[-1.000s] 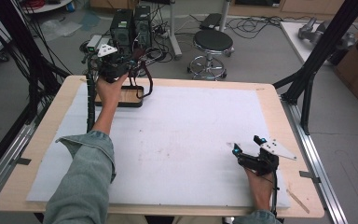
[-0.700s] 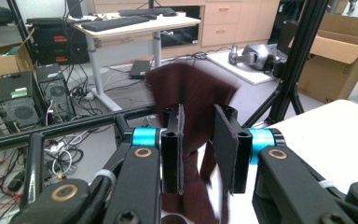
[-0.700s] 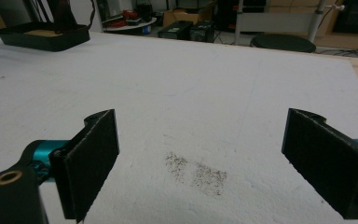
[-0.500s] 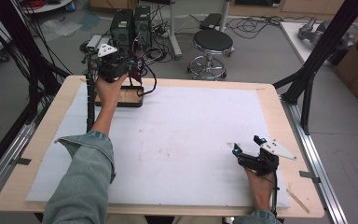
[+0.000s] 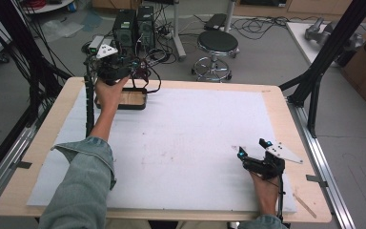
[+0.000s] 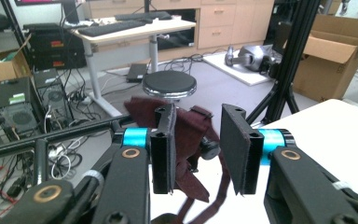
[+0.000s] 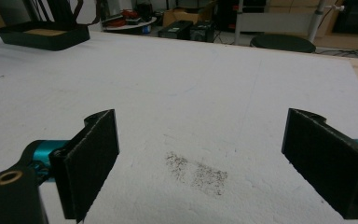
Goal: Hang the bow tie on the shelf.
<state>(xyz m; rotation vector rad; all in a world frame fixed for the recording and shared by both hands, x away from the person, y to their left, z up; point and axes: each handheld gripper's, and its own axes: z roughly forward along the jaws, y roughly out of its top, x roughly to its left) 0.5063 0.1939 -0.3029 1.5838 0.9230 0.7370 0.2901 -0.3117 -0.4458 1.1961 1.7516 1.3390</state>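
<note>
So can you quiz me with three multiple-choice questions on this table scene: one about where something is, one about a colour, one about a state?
1. Where on the table is the black tray?
A. far left corner
B. near right corner
C. centre

2. What colour is the cloth between the left gripper's jaws?
A. yellow
B. dark red
C. white

3. How do the right gripper's jaws stand?
A. clamped on a cup
C. shut tight
B. wide apart, nothing between them

Answers: 1 A, the high view shows it by the far left edge. 2 B, the left gripper view shows maroon fabric. 3 B, only bare white mat lies between them.
</note>
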